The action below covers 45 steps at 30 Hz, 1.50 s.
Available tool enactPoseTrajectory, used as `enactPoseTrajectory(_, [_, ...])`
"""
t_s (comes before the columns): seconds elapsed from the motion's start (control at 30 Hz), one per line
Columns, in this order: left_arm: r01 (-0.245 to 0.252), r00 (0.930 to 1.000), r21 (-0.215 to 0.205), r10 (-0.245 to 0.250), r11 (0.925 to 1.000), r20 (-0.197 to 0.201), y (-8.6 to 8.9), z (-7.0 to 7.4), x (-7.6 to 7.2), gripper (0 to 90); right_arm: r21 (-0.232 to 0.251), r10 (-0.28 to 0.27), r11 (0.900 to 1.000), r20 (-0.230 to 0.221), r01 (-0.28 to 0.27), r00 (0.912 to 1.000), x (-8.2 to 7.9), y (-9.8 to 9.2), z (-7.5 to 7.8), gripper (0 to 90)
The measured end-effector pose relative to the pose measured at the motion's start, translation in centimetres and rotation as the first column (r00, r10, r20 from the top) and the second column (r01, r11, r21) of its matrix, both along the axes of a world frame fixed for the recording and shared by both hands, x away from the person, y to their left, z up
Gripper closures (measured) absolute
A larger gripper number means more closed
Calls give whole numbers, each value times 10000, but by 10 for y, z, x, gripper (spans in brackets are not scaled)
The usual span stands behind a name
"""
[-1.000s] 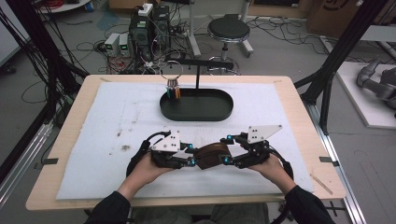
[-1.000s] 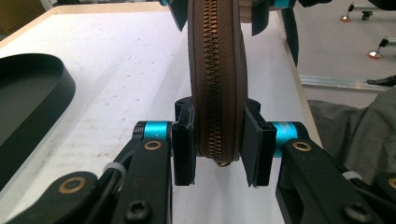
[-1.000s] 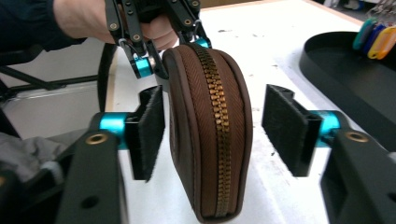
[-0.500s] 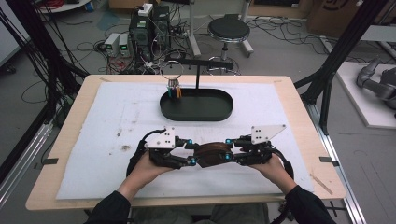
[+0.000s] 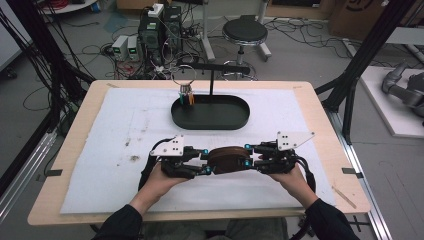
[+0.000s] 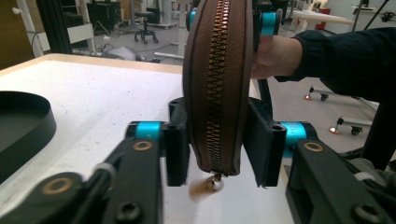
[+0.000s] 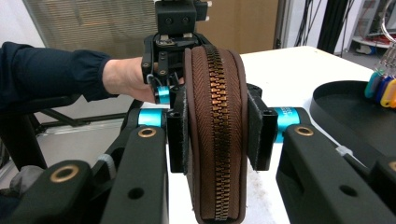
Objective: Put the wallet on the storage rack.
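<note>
brown zippered pouch (image 5: 229,159) is held just above the white mat (image 5: 125,130) near the front edge of the tabletop (image 5: 320,115), gripped at both ends. left gripper (image 5: 206,162) clamps one end: in the left gripper view its pads press both sides of the pouch (image 6: 217,88), the brass zipper runs up the middle, and the zipper pull (image 6: 215,183) dangles at the bottom end. its jaws have just been closing, with the pouch between them. right gripper (image 5: 250,156) grasps the other end; in the right gripper view the pouch (image 7: 215,135) stands on edge between its pads, zipper facing the camera, with the left gripper (image 7: 169,95) and its hand behind. farther back on the mat sits a black oval tray (image 5: 210,114) with a stand, from which a ring of coloured key tags (image 5: 187,96) hangs.
</note>
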<state>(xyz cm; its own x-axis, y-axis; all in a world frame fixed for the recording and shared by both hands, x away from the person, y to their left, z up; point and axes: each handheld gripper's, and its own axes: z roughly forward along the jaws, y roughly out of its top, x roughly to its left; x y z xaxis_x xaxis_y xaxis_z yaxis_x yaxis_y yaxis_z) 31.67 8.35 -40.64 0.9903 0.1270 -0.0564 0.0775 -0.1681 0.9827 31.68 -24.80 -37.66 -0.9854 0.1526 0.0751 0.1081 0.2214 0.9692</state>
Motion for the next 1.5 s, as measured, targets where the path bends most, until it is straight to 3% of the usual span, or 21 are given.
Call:
enactPoseTrajectory(0.13, [127,9998,196,-129,9997,126,2,4,-1,680,-353,13,9994,-86,-16,10000,2,1,-1,614])
enactPoseTrajectory(0.23, [-13,9999,302,9,9995,147,6,9,-1,685,-694,-231,9973,-175,218,9996,2,0,-3,510])
enactPoseTrajectory(0.4, [-95,10000,674,95,9977,-1,14,15,0,690,-911,-287,9955,-235,265,9993,4,-2,-3,474])
enactPoseTrajectory(0.47, [50,9998,1007,-29,9949,-216,16,17,1,691,-1017,-295,9944,-236,269,9993,4,-1,-3,456])
enactPoseTrajectory(0.57, [177,9997,1581,-147,9873,-203,15,18,0,692,-1306,-161,9913,-149,140,9998,4,2,-3,453])
enactPoseTrajectory(0.73, [348,9994,2020,-334,9788,-99,9,18,-2,692,-1588,116,9872,-148,-138,9998,2,8,-5,480])
enactPoseTrajectory(1.0, [364,9993,1889,-354,9813,-84,7,19,-3,692,-1682,129,9857,-68,-138,9999,1,8,-6,528])
enactPoseTrajectory(1.1, [371,9993,1756,-373,9838,-20,8,19,-3,691,-1686,161,9856,23,-154,9999,1,9,-6,601])
enactPoseTrajectory(1.27, [350,9994,1602,-354,9865,-4,8,19,-3,686,-1552,221,9876,21,-215,9998,0,8,-6,643])
enactPoseTrajectory(1.5, [-128,9994,1002,95,9949,331,11,20,-5,590,-1296,220,9914,140,-199,9997,-1,6,-4,676])
